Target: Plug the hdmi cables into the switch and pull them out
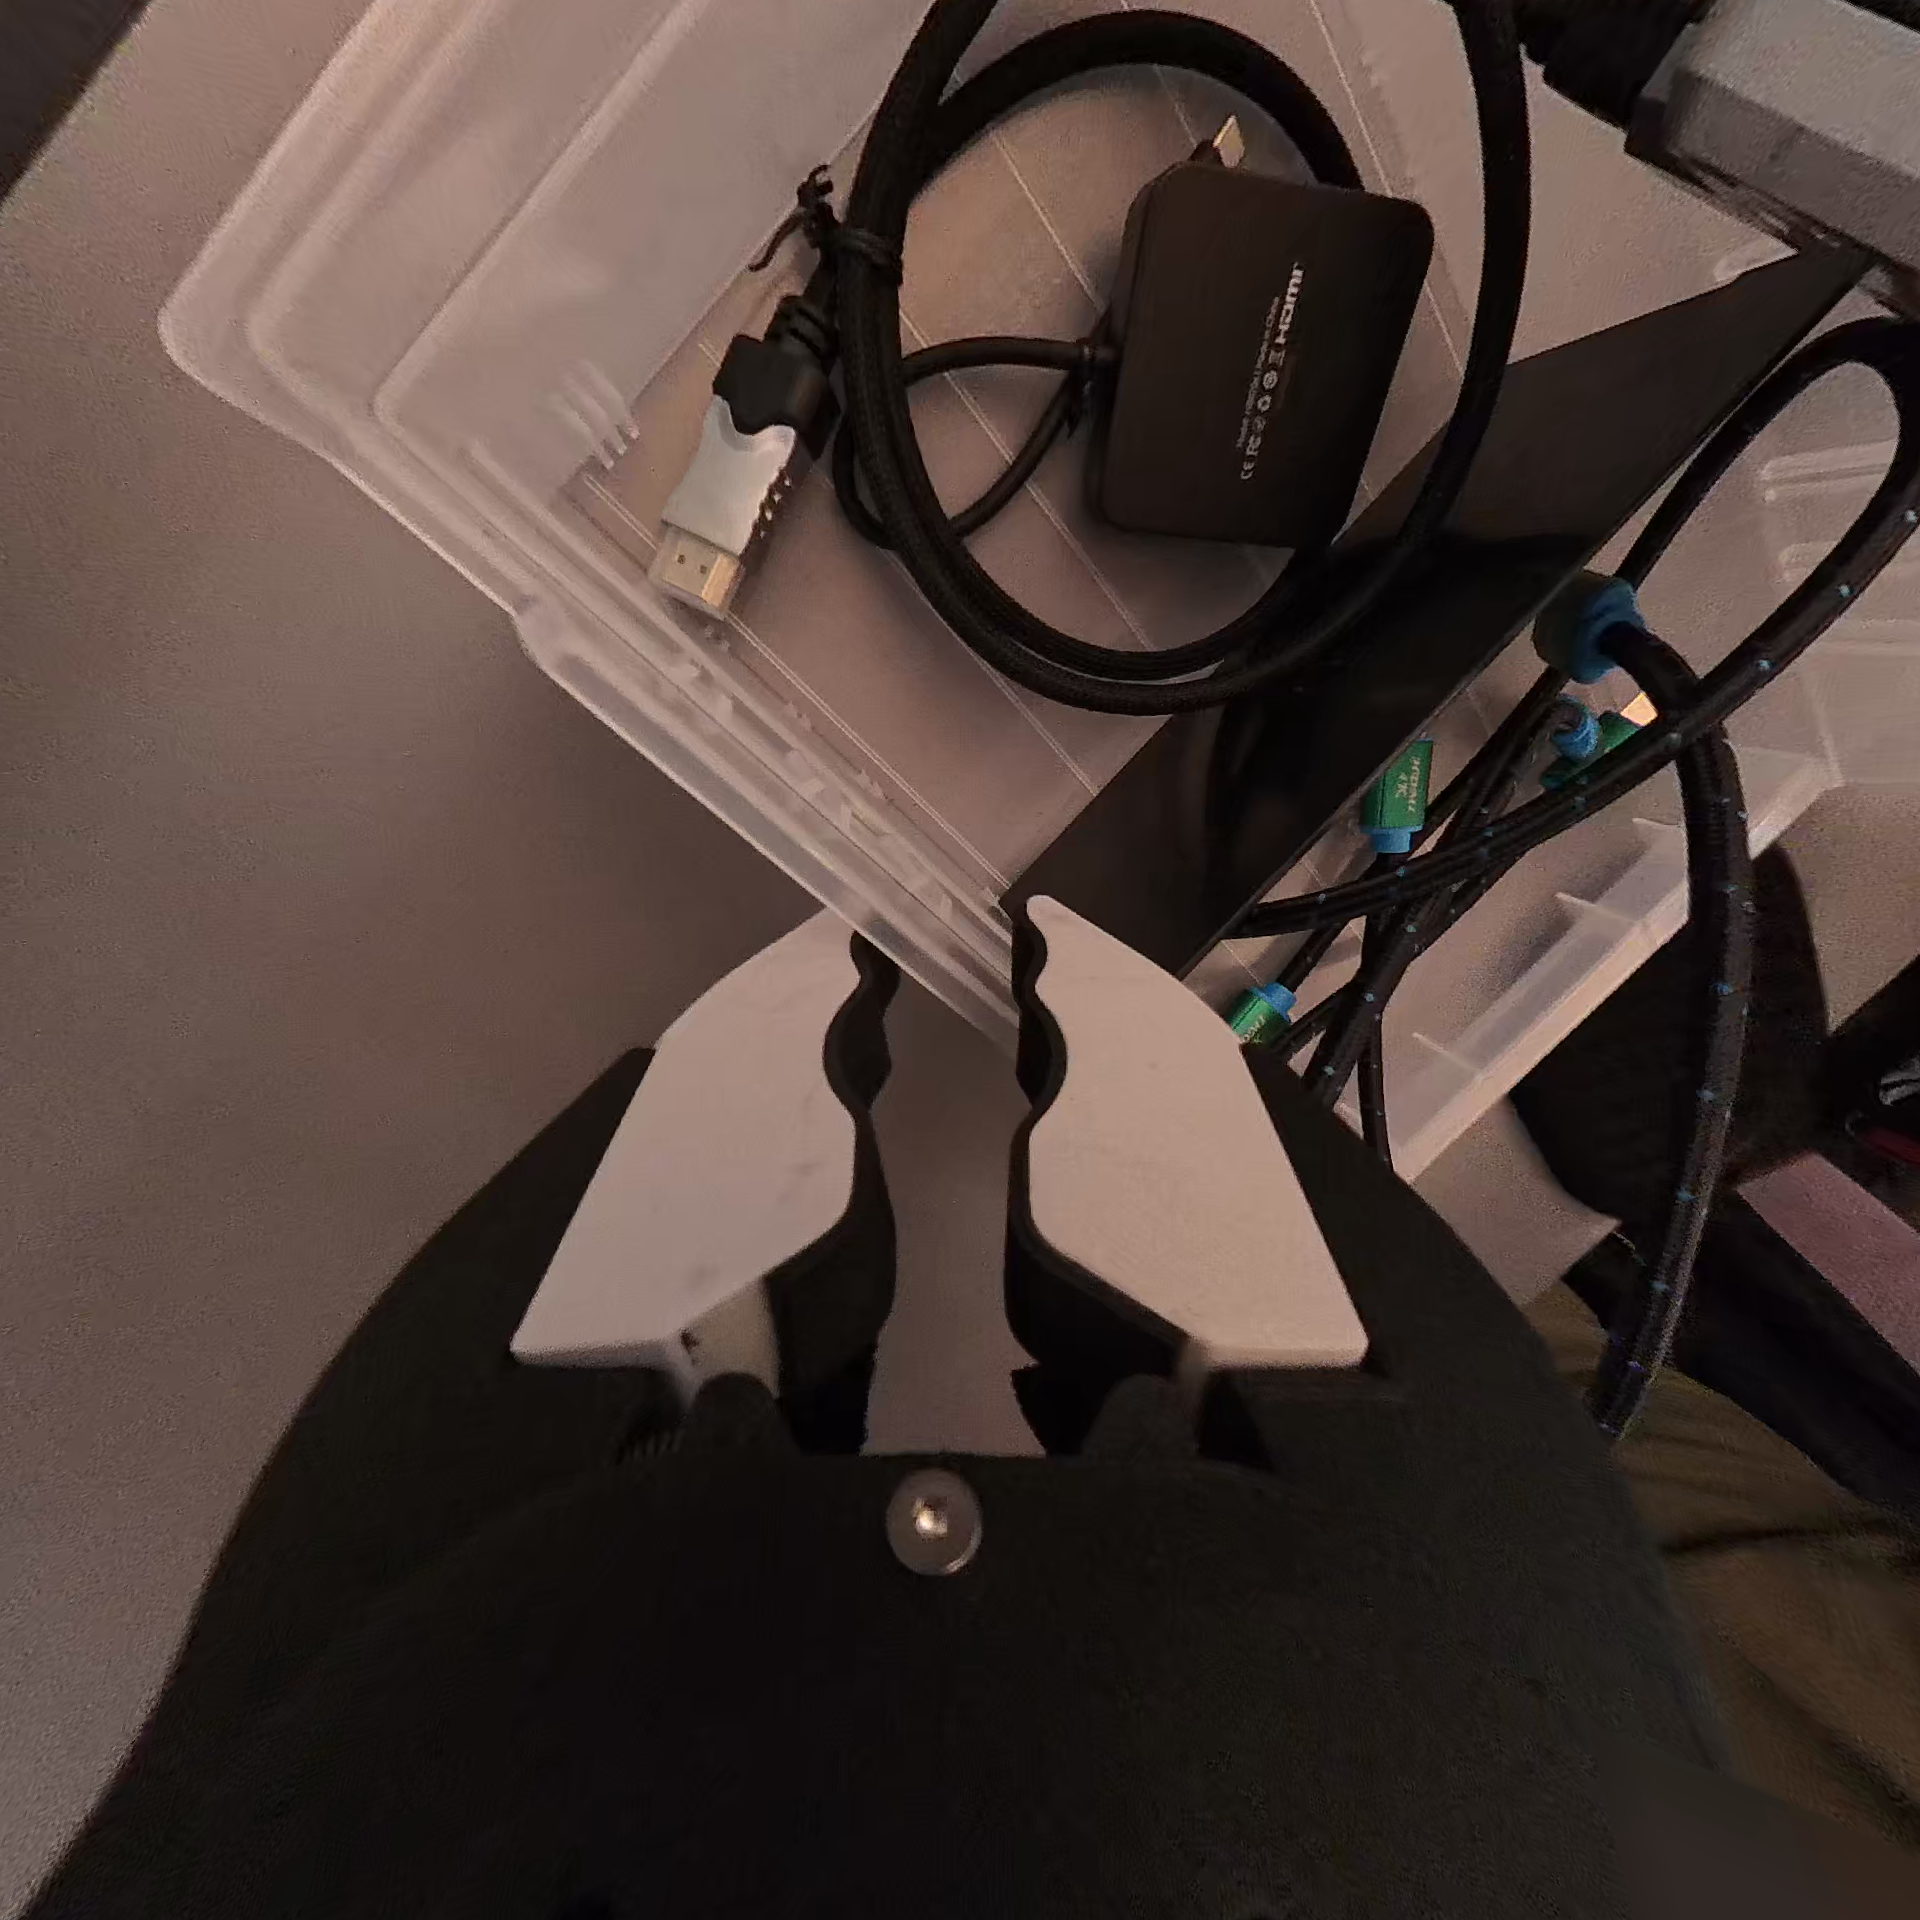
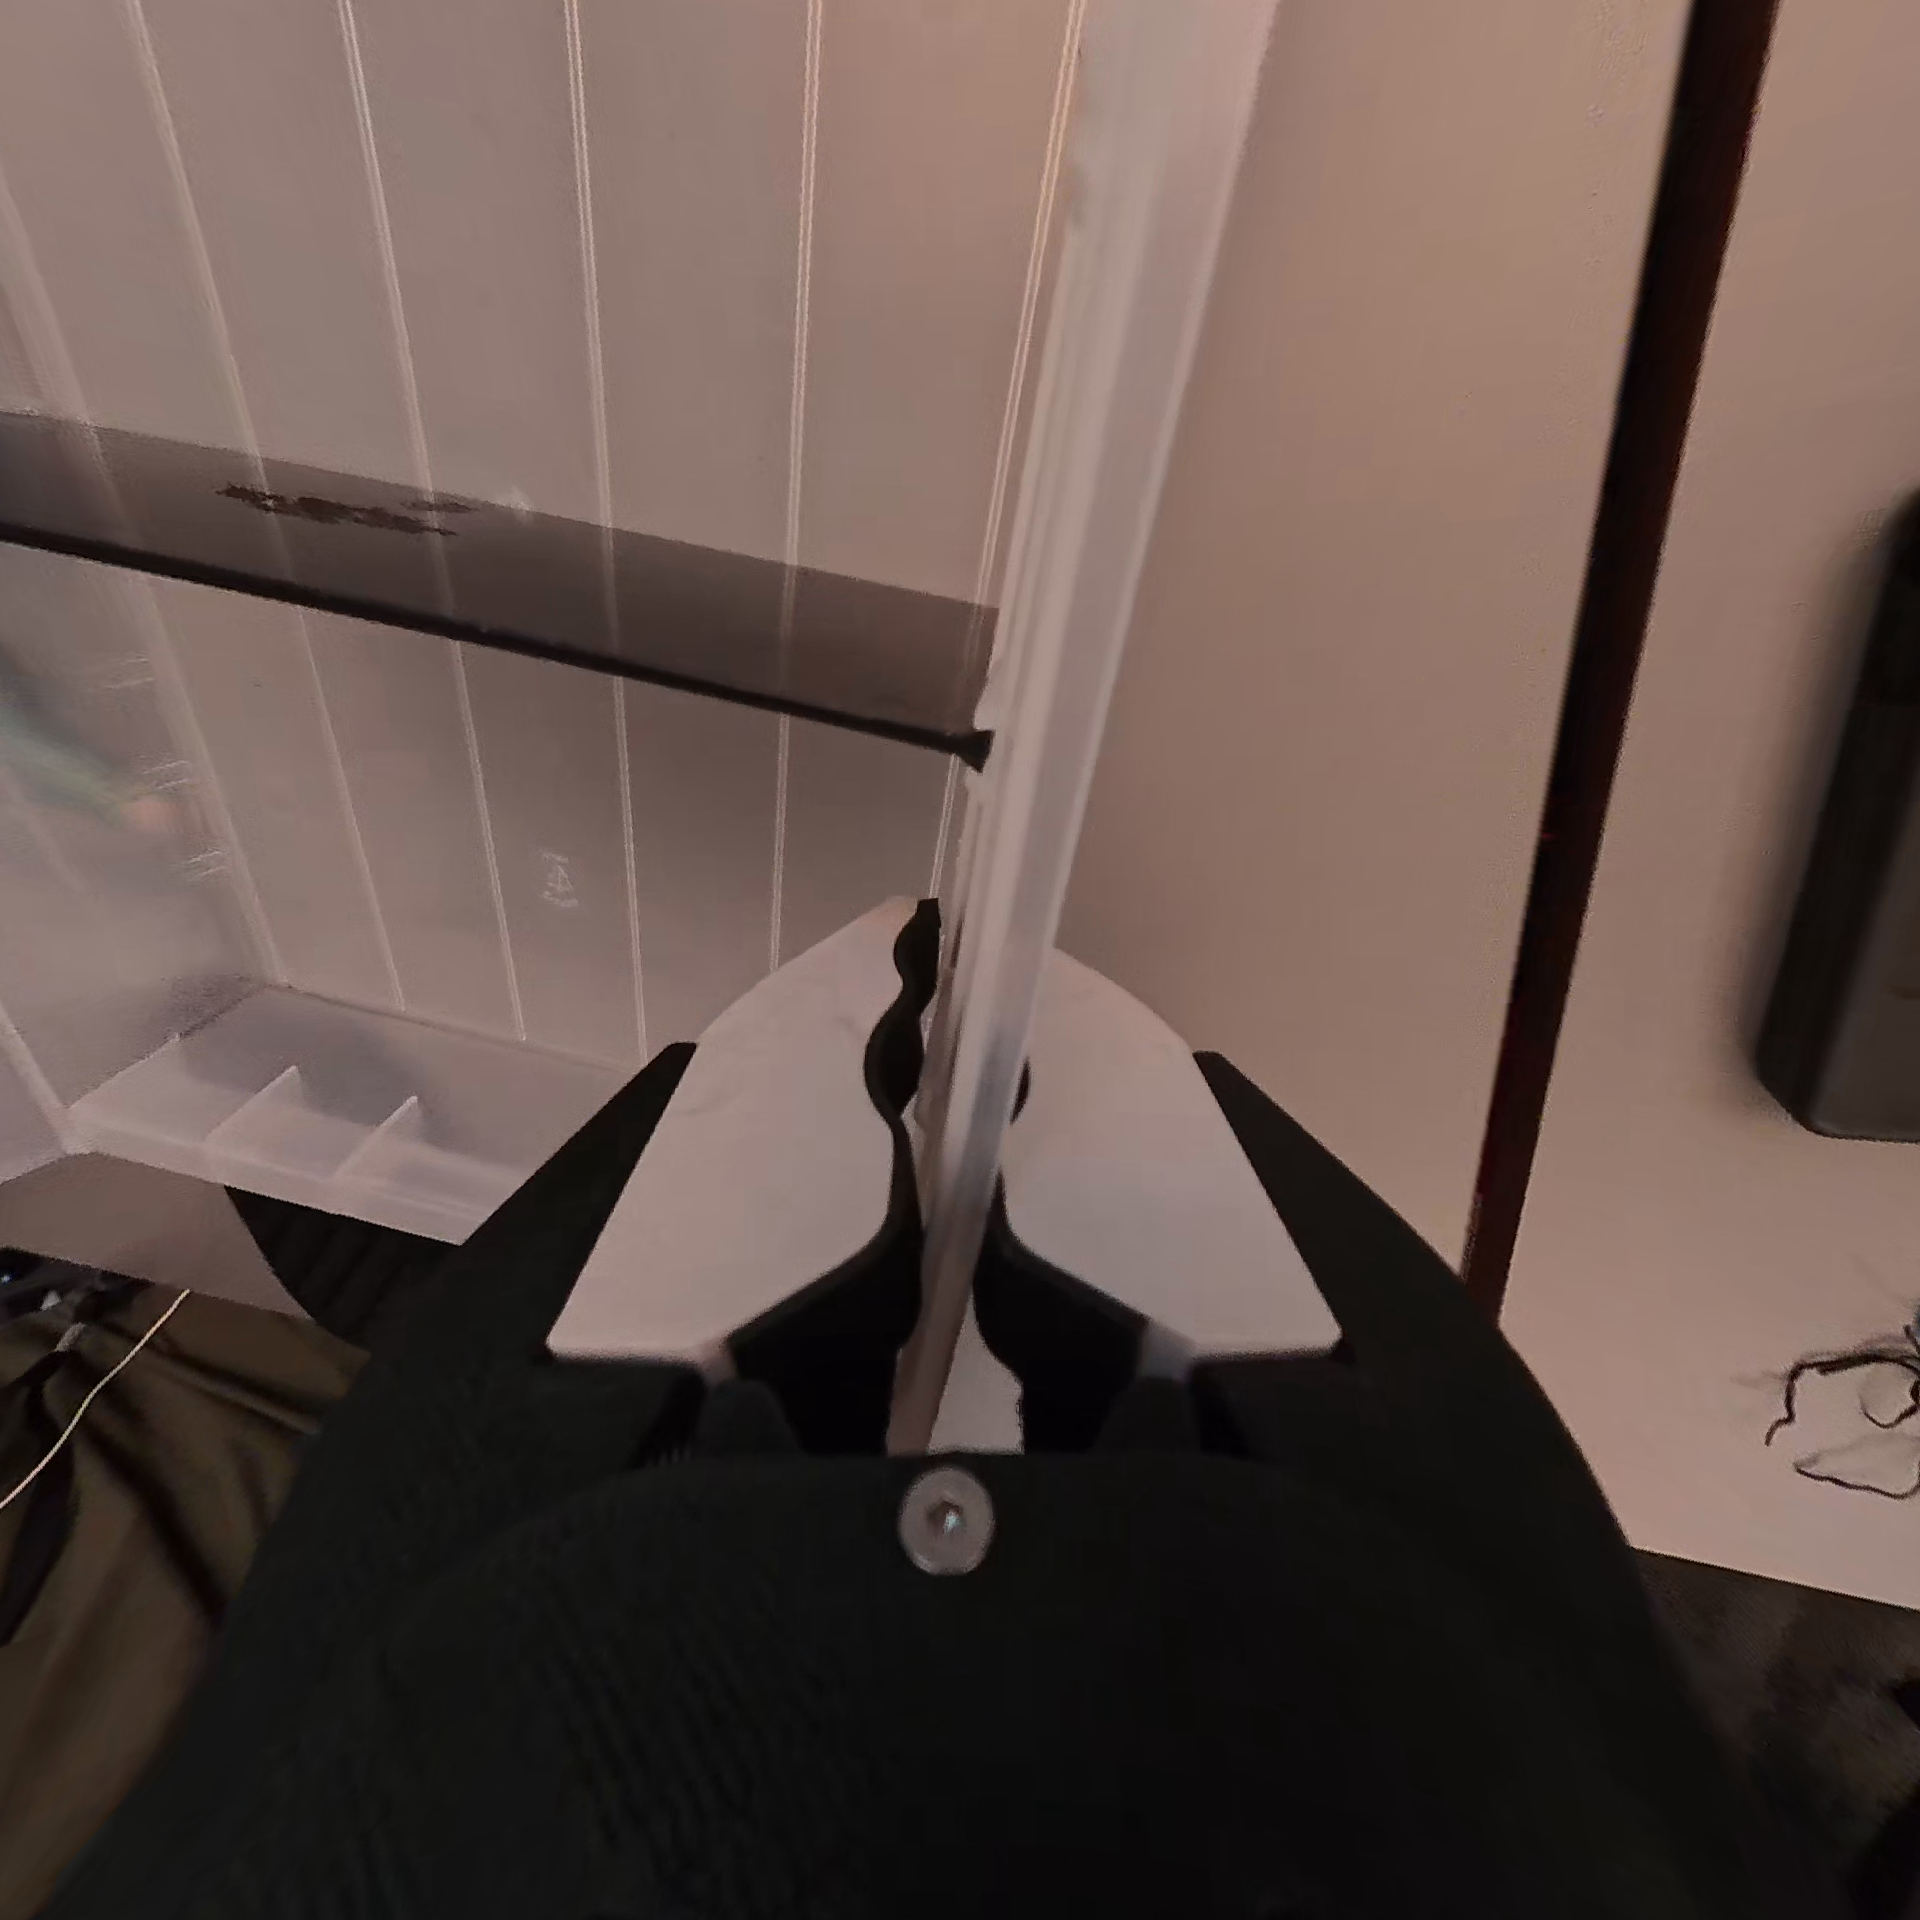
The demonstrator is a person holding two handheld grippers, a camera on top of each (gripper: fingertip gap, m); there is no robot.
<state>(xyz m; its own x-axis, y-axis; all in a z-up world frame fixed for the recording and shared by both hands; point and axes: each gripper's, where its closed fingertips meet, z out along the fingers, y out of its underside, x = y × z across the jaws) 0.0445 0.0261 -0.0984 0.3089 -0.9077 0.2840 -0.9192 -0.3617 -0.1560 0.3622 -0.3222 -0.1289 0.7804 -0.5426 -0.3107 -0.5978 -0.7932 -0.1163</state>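
Over the clear lid's (image 1: 436, 343) near edge: left gripper (image 1: 940, 997) angled down, parted narrowly, holding nothing | right gripper (image 2: 961, 997) clamps the clear bin's (image 2: 1049, 623) upright wall | switch (image 1: 1262, 364) flat on lid, silver HDMI plug (image 1: 727, 499) beside it, tip toward left gripper

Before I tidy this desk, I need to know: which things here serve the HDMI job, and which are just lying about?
For the job:
black HDMI switch
silver-headed HDMI plug
black braided cable
blue-flecked cables
clear plastic lid, gripped by right gripper
open left gripper

Lying about:
dark cylinder
loose thread
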